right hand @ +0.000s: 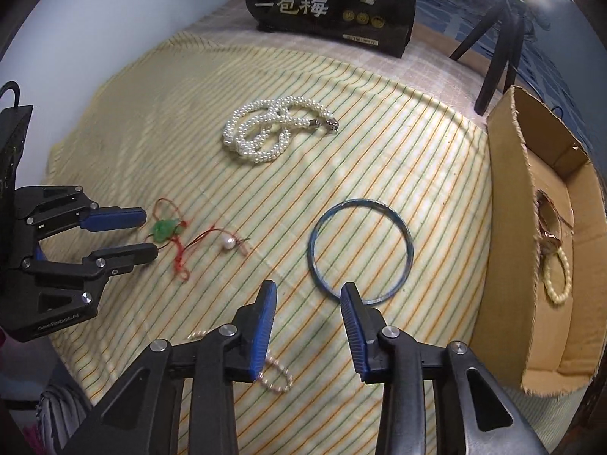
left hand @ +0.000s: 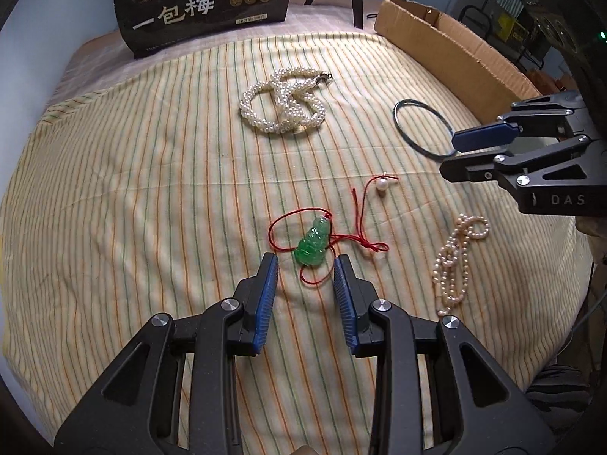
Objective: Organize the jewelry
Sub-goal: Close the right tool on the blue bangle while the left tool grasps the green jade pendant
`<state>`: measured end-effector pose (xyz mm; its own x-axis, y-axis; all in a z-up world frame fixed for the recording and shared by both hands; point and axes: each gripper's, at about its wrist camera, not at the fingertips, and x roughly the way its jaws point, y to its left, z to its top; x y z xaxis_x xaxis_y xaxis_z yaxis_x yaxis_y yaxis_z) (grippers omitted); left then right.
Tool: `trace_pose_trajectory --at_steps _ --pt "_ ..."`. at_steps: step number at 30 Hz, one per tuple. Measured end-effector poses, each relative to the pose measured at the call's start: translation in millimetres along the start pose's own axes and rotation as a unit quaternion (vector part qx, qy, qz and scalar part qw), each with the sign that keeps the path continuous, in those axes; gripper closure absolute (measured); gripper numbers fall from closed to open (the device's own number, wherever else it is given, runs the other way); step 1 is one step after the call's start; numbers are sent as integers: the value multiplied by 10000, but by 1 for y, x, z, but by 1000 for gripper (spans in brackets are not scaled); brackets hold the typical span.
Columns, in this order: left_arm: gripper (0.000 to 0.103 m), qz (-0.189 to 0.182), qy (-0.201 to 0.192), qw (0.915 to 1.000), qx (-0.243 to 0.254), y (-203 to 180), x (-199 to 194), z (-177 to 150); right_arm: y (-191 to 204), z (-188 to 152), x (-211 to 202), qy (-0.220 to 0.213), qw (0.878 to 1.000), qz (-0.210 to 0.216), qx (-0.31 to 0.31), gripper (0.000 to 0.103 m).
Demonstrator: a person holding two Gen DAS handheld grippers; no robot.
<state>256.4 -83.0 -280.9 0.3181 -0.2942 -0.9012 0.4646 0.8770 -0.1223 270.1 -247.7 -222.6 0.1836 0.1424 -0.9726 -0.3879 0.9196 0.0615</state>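
Note:
A green jade pendant [left hand: 312,243] on a red cord lies on the striped cloth, right between the tips of my open left gripper [left hand: 306,265]; it also shows in the right wrist view [right hand: 164,229]. My right gripper [right hand: 308,294] is open, its right fingertip over the near edge of a blue bangle [right hand: 359,251]. A coiled white pearl necklace [left hand: 282,102] lies farther back. A single pearl [left hand: 380,185] on a red cord lies between pendant and bangle. A pink pearl strand [left hand: 457,258] lies at the right.
An open cardboard box [right hand: 508,235] stands at the right edge and holds a cream bead bracelet [right hand: 557,276] and another piece. A black bag with Chinese lettering [left hand: 201,3] stands at the back. Tripod legs [right hand: 497,53] stand behind the box.

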Motion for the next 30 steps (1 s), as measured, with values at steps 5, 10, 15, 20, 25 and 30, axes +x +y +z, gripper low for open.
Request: trace_pose_trajectory --at_steps 5,10,15,20,25,30 --pt "73 -15 -18 9999 110 -2 5 5 -3 5 9 63 9999 -75 -39 68" --pt "73 10 -12 9997 230 -5 9 9 -7 7 17 130 9999 -100 -47 70" --pt "73 52 -58 9996 279 -6 11 9 -10 13 22 146 9999 -33 -13 71" --pt "75 138 -117 9994 312 -8 11 8 -7 14 26 218 9996 -86 -134 73" --pt "85 161 -140 9995 230 -6 11 9 -2 16 29 268 9993 -114 -230 91" --pt "87 133 -191 9997 41 -2 10 8 5 15 26 261 9989 -208 -316 101"
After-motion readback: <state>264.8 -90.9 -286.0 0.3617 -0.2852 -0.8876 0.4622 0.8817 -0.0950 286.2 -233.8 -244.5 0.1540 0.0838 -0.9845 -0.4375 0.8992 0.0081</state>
